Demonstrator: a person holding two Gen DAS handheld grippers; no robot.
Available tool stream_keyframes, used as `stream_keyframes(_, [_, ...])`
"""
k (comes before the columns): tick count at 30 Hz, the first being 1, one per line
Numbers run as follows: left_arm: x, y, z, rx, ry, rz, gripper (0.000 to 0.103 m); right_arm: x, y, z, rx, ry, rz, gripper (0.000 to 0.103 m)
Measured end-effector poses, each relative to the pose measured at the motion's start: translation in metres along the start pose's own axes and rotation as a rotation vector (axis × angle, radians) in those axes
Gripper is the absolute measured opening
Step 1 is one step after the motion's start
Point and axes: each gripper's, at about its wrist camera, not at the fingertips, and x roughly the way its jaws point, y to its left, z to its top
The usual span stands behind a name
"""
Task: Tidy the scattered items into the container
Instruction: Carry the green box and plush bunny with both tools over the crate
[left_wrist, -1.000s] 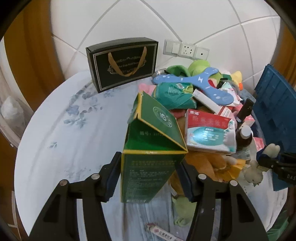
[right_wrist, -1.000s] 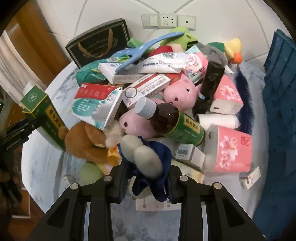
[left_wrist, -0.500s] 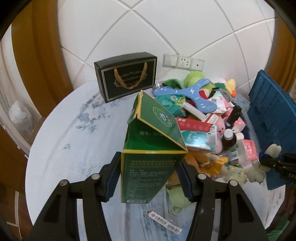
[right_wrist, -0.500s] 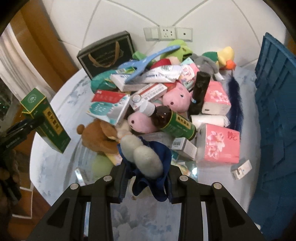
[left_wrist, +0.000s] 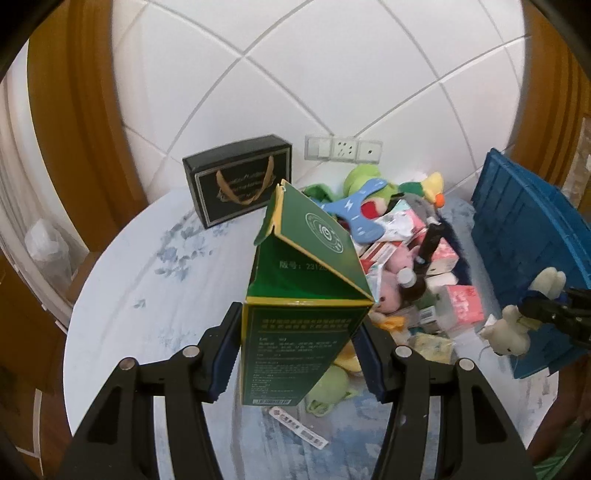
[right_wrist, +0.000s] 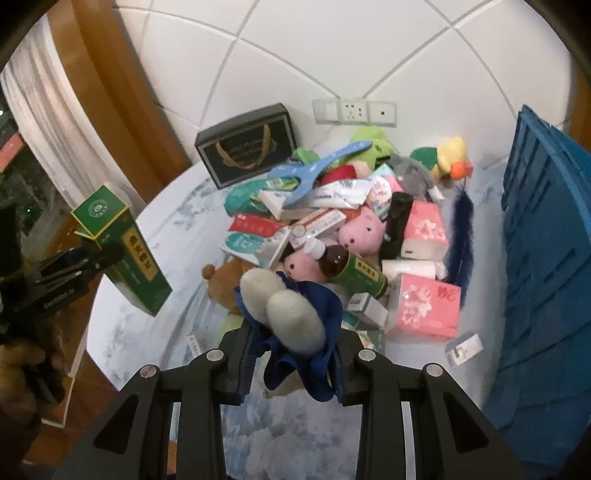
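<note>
My left gripper (left_wrist: 297, 354) is shut on a tall green carton (left_wrist: 299, 295) with a yellow edge, held well above the round table (left_wrist: 147, 295). The same carton (right_wrist: 122, 254) shows at the left of the right wrist view. My right gripper (right_wrist: 291, 354) is shut on a white plush rabbit in blue cloth (right_wrist: 291, 314); the rabbit (left_wrist: 517, 317) also hangs at the right of the left wrist view. The blue crate (right_wrist: 546, 258) stands on the table's right side. A heap of boxes, soft toys and a brown bottle (right_wrist: 347, 269) lies below both grippers.
A black gift box (left_wrist: 240, 184) with a gold handle stands at the back by the wall sockets (left_wrist: 341, 149). Pink tissue packs (right_wrist: 424, 306) and a small white box (right_wrist: 463, 349) lie near the crate. A person's hand (right_wrist: 22, 365) is at the left edge.
Both grippers have risen and pulled back from the heap, each still holding its item; the table and pile look smaller and more of the wall shows.
</note>
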Motion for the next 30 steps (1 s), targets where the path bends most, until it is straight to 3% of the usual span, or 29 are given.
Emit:
stream_keyframes(16, [-0.059,-0.097,0.039,0.08,-0.114,-0.073,0.056,-0.094,-0.041,0.014,-0.004,-0.137,0.028,0.032])
stream_keyframes(30, [-0.071,-0.219,0.091,0.176,-0.183,-0.176,0.056,-0.186,-0.124,0.02,0.058,-0.285,-0.017,0.032])
